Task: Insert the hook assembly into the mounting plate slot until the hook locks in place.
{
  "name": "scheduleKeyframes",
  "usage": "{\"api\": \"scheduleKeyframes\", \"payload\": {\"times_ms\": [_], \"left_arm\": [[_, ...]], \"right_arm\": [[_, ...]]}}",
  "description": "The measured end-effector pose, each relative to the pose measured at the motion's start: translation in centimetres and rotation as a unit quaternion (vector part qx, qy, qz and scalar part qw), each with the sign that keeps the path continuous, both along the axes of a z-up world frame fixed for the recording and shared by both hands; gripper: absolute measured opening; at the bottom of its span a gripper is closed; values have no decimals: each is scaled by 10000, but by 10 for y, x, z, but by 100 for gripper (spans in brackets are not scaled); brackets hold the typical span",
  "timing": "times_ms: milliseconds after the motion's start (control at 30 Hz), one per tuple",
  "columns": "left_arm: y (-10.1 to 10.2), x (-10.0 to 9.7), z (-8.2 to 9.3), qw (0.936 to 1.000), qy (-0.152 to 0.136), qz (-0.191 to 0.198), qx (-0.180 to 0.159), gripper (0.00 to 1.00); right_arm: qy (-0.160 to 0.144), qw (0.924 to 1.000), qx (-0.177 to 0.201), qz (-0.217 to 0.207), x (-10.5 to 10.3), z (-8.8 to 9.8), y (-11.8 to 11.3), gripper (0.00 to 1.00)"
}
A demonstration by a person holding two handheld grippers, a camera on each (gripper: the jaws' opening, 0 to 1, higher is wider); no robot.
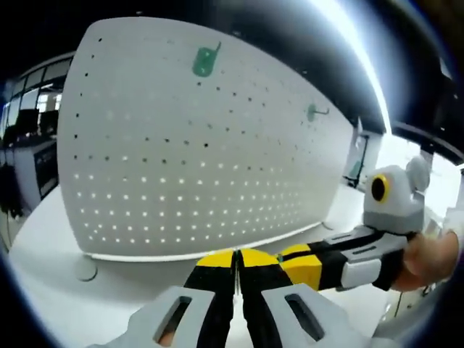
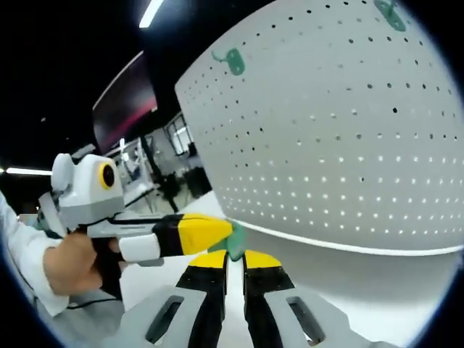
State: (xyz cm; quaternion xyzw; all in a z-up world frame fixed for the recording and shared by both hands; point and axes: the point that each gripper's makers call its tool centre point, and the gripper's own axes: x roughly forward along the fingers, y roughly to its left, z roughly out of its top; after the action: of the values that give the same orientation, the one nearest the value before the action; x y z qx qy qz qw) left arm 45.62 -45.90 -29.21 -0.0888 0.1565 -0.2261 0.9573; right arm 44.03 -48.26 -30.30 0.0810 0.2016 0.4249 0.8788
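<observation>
The white pegboard mounting plate (image 1: pixel 203 159) (image 2: pixel 348 130) stands upright on the table. Two green hooks hang on it, one upper (image 1: pixel 204 61) (image 2: pixel 233 60) and one farther along (image 1: pixel 313 112) (image 2: pixel 390 13). A third green hook (image 2: pixel 236 241) (image 1: pixel 279 257) sits at my right gripper's (image 2: pixel 227 255) tips, which look shut on it. My left gripper (image 1: pixel 235 254) has its jaws together with nothing seen between them. The two grippers meet tip to tip in front of the plate's lower edge: the right gripper (image 1: pixel 288 258) enters from the right, the left gripper (image 2: pixel 226 232) from the left.
The plate stands on a white table (image 1: pixel 51 261) (image 2: pixel 406 283). A hand (image 1: pixel 428 261) (image 2: pixel 69 264) holds each gripper. Office desks and windows (image 1: pixel 29 130) lie beyond the plate's left edge, with ceiling lights above.
</observation>
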Motion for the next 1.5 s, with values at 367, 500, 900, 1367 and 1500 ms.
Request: {"api": "scheduleKeyframes", "payload": {"times_ms": [367, 500, 900, 1367, 1500], "left_arm": [[-2, 1, 6, 9992, -44, 93, -380, 1], [-3, 1, 7, 9985, 0, 108, -545, 1], [-7, -1, 7, 9984, 21, 62, -563, 1], [-15, -2, 10, 9995, -268, -174, -10, 3], [-18, -3, 12, 9989, -377, -227, 186, 5]], "right_arm": [[128, 9992, 319, -179, 6, 8, 2, 5], [102, 9991, 350, -220, 9, 10, 2, 4], [152, 9988, 414, -215, 9, 10, 1, 1], [1, 9991, 272, -312, 11, 14, -6, 0], [-183, 9990, 126, -396, 15, 20, -12, 0]]}}
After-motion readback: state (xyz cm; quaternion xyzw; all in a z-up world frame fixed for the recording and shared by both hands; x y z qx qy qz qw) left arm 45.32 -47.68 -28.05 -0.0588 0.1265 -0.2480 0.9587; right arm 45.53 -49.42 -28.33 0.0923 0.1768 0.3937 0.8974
